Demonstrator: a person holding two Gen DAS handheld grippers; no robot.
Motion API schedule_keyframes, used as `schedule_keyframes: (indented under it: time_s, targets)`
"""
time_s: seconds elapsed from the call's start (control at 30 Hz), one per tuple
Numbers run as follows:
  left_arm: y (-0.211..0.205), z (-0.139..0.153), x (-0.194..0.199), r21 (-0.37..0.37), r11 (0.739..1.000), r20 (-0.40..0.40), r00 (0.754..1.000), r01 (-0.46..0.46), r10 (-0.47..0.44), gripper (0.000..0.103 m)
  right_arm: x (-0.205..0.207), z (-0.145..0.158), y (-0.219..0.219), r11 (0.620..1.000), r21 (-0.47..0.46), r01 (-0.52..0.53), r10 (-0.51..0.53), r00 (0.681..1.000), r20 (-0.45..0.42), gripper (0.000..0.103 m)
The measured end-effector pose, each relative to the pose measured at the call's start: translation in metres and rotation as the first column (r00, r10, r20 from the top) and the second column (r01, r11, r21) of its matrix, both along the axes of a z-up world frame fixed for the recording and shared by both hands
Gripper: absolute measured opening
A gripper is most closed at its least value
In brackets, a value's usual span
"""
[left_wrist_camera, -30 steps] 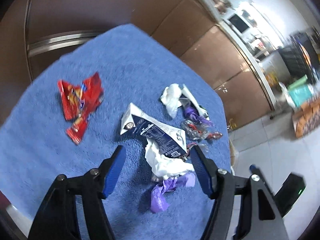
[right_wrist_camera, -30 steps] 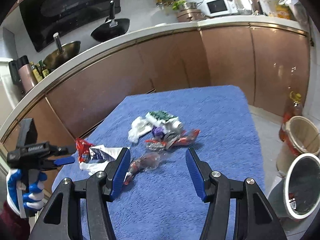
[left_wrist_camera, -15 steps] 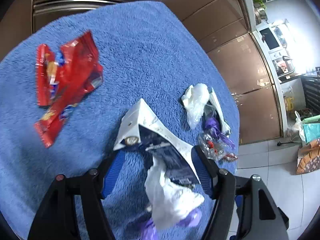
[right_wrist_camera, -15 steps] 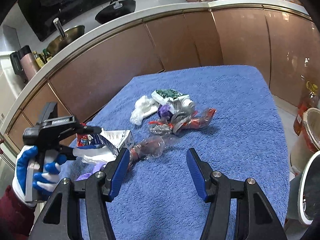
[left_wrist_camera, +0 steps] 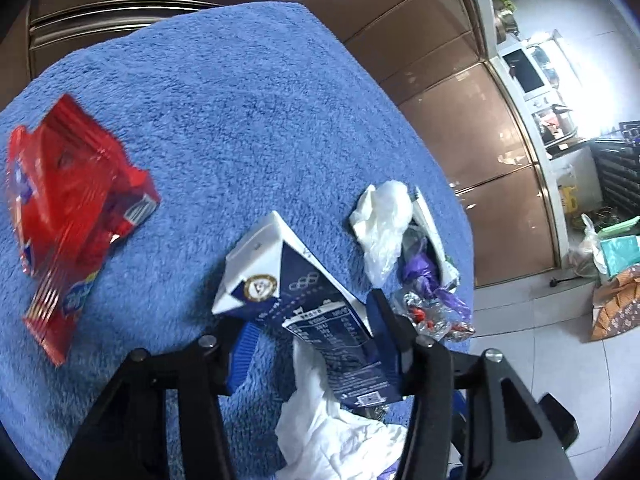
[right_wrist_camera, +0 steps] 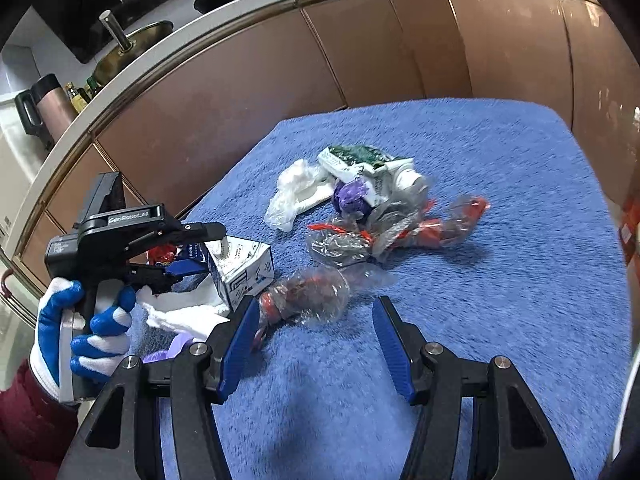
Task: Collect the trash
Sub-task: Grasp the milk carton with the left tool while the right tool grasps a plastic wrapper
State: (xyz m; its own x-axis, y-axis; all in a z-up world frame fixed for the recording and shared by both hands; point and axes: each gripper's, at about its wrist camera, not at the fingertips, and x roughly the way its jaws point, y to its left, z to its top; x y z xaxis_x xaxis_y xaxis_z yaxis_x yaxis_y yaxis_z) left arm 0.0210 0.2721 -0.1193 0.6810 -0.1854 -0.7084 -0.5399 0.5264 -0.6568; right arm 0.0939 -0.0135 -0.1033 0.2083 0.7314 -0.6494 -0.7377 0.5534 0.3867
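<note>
A blue-and-white milk carton (left_wrist_camera: 304,292) lies on the blue towel-covered table (left_wrist_camera: 240,100). My left gripper (left_wrist_camera: 312,340) has it between its blue pads, and the jaws are closing and touch both sides. The right wrist view shows the same grip, the left gripper (right_wrist_camera: 200,248) held by a gloved hand (right_wrist_camera: 80,328). White tissue (left_wrist_camera: 328,420) lies under the carton. A red snack wrapper (left_wrist_camera: 72,208) lies to the left. My right gripper (right_wrist_camera: 316,344) hangs open low over the towel, and a crumpled clear wrapper (right_wrist_camera: 312,292) lies just past its left finger (right_wrist_camera: 236,340).
A heap of trash (right_wrist_camera: 368,184) sits mid-table: a white plastic bag (left_wrist_camera: 384,220), purple foil (left_wrist_camera: 420,272), and silver-red wrappers (right_wrist_camera: 400,232). Brown cabinets (right_wrist_camera: 240,100) stand behind the table. The tiled floor (left_wrist_camera: 540,340) lies off the table's right edge.
My left gripper has come down and forward over the carton, and its jaws have narrowed onto it. My right gripper has sunk closer to the clear wrapper, its opening unchanged.
</note>
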Motion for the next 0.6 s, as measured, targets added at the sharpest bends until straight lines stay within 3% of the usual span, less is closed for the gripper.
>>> schedule_keyframes:
  time_s: [0.13,0.33,0.6]
  targets:
    - [0.000,0.003,0.003,-0.018,0.999,0.051,0.998,0.033,-0.032,0.040,0.011,-0.008,0.008,1.000,-0.002,0.009,-0.009,0.999,-0.031,0.056]
    - [-0.003,0.013,0.007,0.013,0.997,0.102,0.991,0.082,-0.083,0.035,0.016,-0.018,0.018,1.000,0.003,-0.007,0.007,0.998,-0.070,0.056]
    - [0.004,0.028,-0.003,0.035,0.995,0.162,0.982,0.098,-0.102,0.033,0.012,-0.021,0.020,1.000,0.024,-0.021,0.023,0.997,-0.080,0.010]
